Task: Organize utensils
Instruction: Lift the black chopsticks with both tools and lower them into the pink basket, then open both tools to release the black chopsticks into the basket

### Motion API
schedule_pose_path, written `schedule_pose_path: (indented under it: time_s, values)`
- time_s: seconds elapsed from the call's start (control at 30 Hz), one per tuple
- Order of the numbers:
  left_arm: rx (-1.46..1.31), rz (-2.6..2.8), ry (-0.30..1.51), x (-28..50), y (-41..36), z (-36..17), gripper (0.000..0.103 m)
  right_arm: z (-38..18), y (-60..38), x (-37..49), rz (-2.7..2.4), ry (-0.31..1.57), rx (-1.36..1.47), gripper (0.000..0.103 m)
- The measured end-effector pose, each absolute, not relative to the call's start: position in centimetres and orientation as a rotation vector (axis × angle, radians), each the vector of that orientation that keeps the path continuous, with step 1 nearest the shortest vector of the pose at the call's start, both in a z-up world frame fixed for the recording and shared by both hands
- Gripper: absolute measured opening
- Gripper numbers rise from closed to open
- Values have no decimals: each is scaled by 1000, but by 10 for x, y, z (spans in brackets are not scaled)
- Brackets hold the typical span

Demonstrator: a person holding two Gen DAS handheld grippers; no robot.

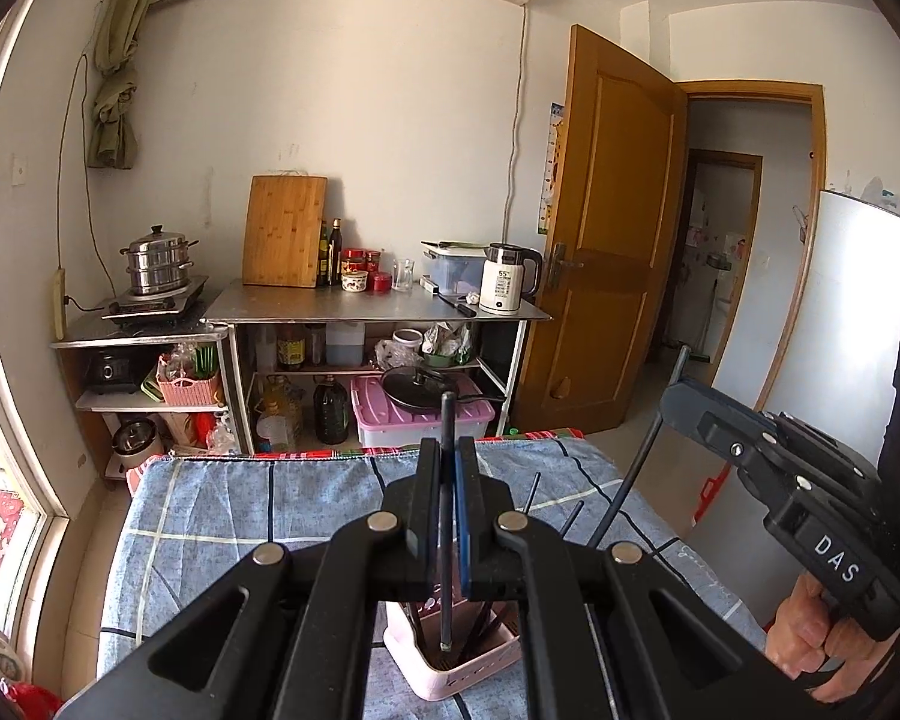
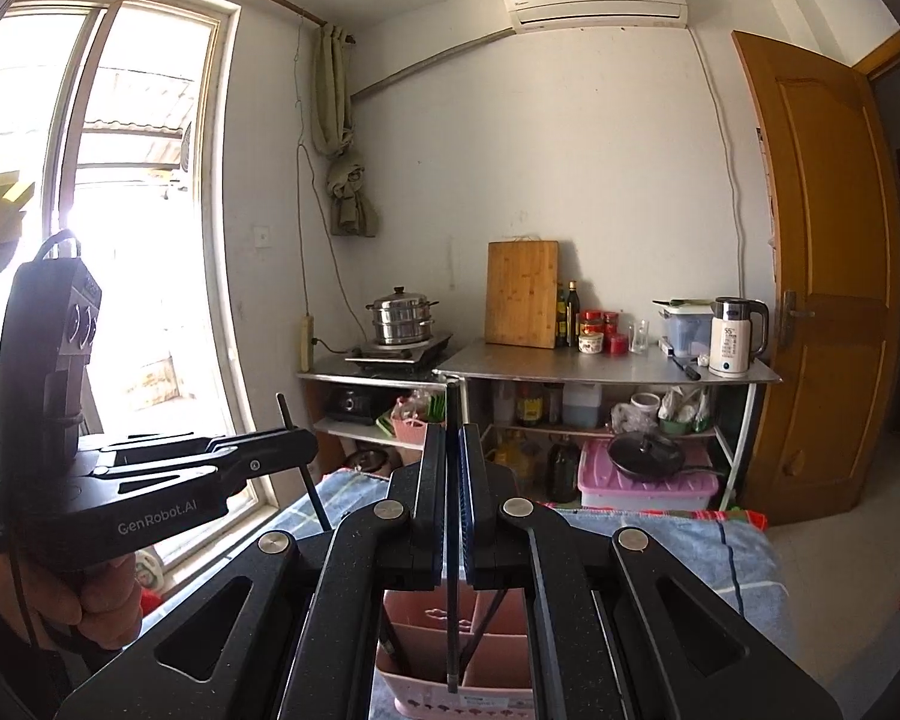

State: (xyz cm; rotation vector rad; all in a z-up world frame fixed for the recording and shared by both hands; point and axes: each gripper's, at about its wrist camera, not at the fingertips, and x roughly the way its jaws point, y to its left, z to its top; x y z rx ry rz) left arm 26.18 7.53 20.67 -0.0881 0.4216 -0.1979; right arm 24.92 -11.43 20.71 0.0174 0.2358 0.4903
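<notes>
The left hand-held gripper (image 1: 448, 468) is clamped on one black chopstick (image 1: 446, 516), held upright above the pink utensil holder (image 1: 456, 669) on the blue-checked table (image 1: 258, 516); the right hand-held gripper (image 2: 453, 456) likewise grips another chopstick (image 2: 452, 540) over the same holder

- Bright daylight from the window (image 2: 132, 252), blown out white left of the right-hand gripper
- Fisheye bends the door (image 2: 834, 276); corners go black
- Nearby black linkages slightly soft
</notes>
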Motion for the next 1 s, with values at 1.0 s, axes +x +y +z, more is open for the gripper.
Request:
schedule_pose_path:
  time_s: [1.0]
  values:
    - [-121, -172, 551, 268, 81, 135, 13, 131, -128, 271, 484, 473, 21, 5]
